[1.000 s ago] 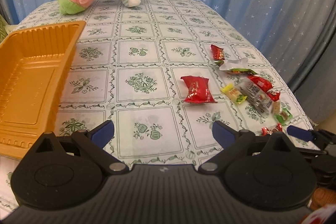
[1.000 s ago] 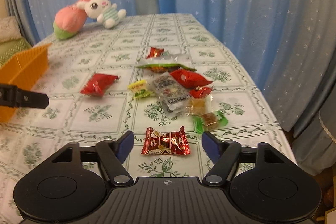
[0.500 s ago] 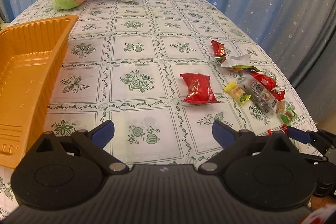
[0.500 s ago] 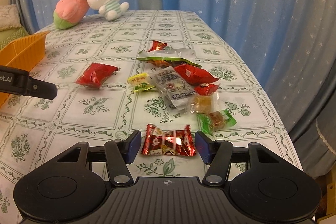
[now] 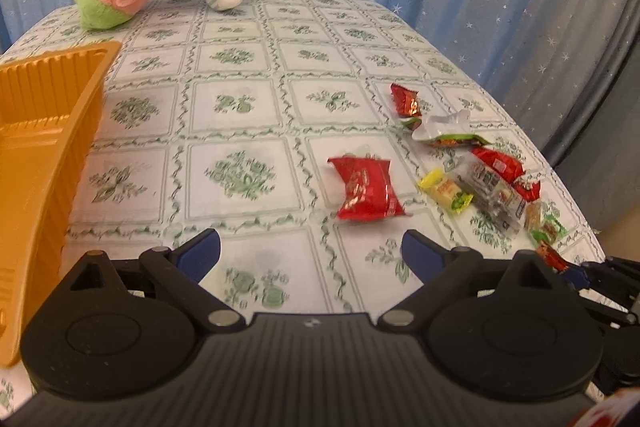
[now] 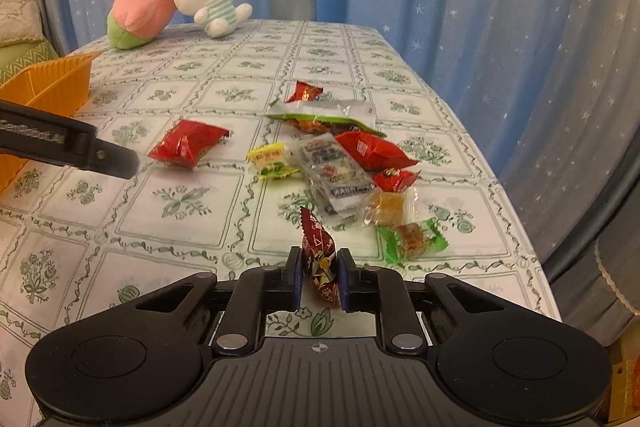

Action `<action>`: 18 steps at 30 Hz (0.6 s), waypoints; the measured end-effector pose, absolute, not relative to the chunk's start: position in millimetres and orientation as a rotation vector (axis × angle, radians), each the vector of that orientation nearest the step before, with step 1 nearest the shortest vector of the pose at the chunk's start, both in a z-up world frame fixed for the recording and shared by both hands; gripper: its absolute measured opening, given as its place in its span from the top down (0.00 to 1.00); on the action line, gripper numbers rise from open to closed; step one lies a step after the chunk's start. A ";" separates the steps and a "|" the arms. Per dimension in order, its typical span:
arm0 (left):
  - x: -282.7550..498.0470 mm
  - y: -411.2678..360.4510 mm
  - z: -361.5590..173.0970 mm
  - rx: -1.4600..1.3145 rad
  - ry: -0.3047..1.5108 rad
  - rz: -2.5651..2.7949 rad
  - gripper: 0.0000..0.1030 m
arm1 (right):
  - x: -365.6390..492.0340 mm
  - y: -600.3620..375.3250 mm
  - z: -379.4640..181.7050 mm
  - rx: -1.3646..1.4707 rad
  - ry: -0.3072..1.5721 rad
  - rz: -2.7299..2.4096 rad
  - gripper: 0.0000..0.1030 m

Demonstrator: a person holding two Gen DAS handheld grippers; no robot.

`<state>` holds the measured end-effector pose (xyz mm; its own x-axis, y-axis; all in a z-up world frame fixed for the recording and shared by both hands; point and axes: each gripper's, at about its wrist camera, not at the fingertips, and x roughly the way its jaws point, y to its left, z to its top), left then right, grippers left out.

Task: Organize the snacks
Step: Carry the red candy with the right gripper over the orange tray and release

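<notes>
On the patterned tablecloth (image 6: 180, 227), near the front edge, the right gripper (image 6: 320, 279) is clamped on a dark red foil candy (image 6: 318, 259), held upright between its jaws; the left gripper (image 5: 310, 251) hangs with jaws wide and nothing between them, facing a red packet (image 5: 368, 191). Remaining snacks lie scattered in a loose cluster: a yellow candy (image 6: 272, 161), a clear packet (image 6: 336, 175), a green-edged pouch (image 6: 328, 117), a green-wrapped sweet (image 6: 412, 239). An orange tray (image 5: 36, 155) at the left shows no snacks in its visible part. Judged progress: barely begun, one piece gripped, all others still to move
</notes>
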<state>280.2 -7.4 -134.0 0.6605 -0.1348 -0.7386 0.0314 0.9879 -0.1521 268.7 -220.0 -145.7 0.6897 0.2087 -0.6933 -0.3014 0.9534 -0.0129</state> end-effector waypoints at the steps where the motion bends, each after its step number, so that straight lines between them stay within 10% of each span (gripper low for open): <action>1: 283.7 -8.3 -134.1 -0.130 0.838 -0.099 0.07 | 269.3 -220.6 -143.7 -0.126 0.754 0.286 0.83; 10: 320.8 -27.1 -141.1 -0.111 0.817 -0.164 0.19 | 277.3 -223.2 -129.9 -0.116 0.736 0.279 0.83; 18: 340.0 -43.8 -152.9 -0.048 0.856 -0.207 0.64 | 282.2 -222.6 -127.4 -0.109 0.747 0.265 0.83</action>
<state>340.0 -43.8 -152.9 0.6364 -0.2006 -0.7448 0.1623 0.9788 -0.1249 282.2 -222.6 -127.4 0.7023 0.1995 -0.6833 -0.2765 0.9610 -0.0037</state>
